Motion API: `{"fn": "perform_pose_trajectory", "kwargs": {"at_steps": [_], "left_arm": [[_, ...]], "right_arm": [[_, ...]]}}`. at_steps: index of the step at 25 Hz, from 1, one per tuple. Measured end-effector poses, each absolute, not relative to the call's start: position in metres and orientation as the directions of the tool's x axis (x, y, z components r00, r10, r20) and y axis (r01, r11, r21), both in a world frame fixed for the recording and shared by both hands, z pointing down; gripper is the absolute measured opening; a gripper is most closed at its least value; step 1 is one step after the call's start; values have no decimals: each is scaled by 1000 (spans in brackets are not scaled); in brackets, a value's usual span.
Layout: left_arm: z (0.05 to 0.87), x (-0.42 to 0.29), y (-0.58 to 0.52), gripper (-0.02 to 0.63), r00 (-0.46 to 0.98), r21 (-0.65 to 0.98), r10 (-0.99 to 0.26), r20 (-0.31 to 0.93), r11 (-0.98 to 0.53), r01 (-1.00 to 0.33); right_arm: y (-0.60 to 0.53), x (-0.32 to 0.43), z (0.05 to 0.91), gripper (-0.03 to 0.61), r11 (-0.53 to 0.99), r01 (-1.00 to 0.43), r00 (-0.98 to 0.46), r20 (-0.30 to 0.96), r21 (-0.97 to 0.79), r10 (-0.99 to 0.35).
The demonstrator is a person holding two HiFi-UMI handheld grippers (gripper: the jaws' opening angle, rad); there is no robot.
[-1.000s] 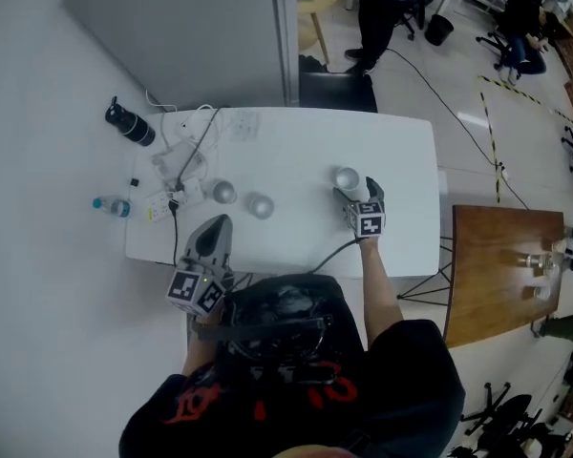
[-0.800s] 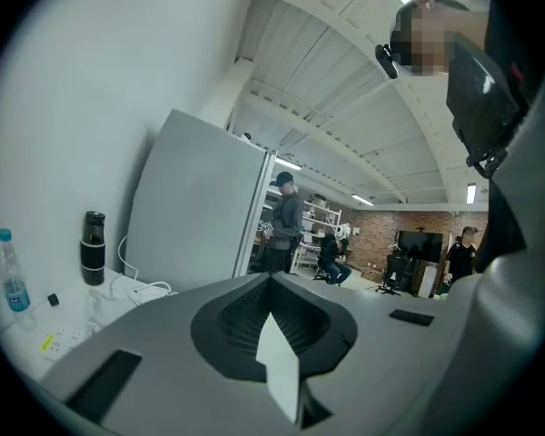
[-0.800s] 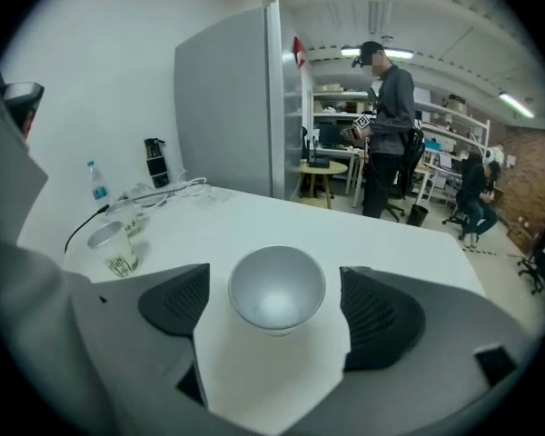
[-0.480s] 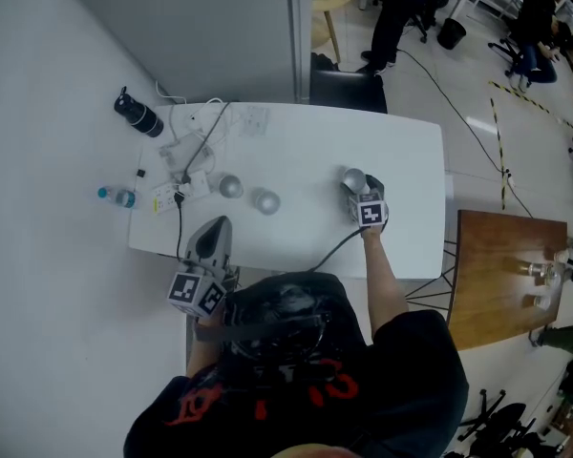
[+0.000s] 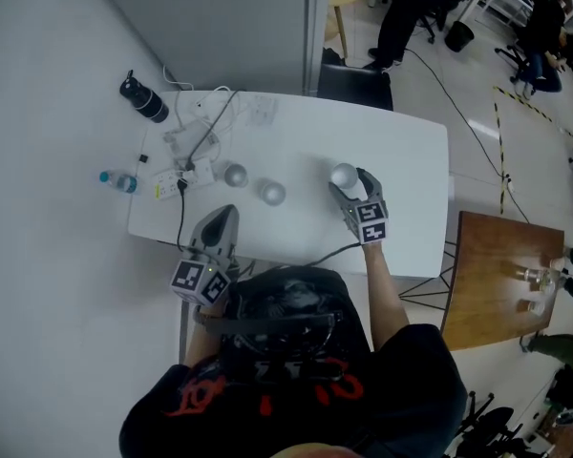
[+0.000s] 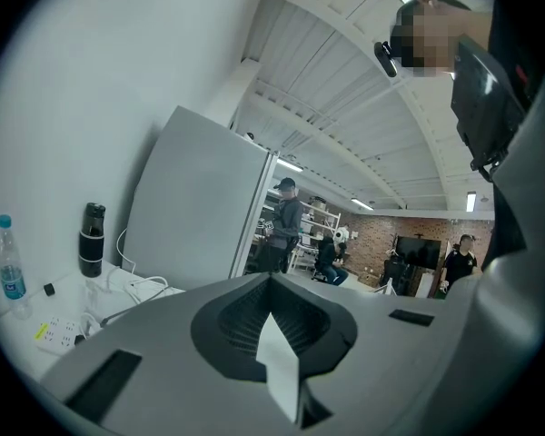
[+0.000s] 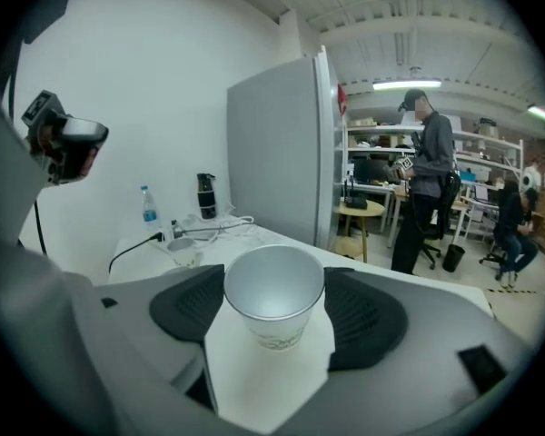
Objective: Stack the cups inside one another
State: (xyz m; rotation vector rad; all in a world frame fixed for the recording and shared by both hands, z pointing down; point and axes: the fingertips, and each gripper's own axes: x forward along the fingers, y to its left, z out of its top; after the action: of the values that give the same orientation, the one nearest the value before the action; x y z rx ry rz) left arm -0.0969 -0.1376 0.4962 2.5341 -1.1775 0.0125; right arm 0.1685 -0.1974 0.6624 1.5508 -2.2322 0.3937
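Right gripper [image 5: 351,185] risen since 1 s ago, pinching cup [image 7: 273,293] upright, ready to nest into 2 standing cups [image 5: 272,193]; left gripper [image 5: 220,225] pressed together, idle.

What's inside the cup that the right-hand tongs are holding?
Nothing that I can see: the cup gripped in the right tongs shows a bare silvery inside down to its bottom. Whatever lies directly beneath it is covered by the cup itself and the tongs.
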Motion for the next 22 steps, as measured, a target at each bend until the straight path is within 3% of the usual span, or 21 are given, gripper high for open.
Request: {"fn": "perform_pose_trajectory", "kwargs": {"at_steps": [9, 22], "left_arm": [[496, -118, -145, -5, 626, 318, -768, 134, -565, -761], [494, -176, -141, -5, 532, 335, -838, 121, -470, -817]], "right_arm": [[-193, 92, 612, 359, 449, -879, -475, 367, -159, -800], [-202, -13, 621, 359, 623, -769, -623, 388, -144, -679]]}}
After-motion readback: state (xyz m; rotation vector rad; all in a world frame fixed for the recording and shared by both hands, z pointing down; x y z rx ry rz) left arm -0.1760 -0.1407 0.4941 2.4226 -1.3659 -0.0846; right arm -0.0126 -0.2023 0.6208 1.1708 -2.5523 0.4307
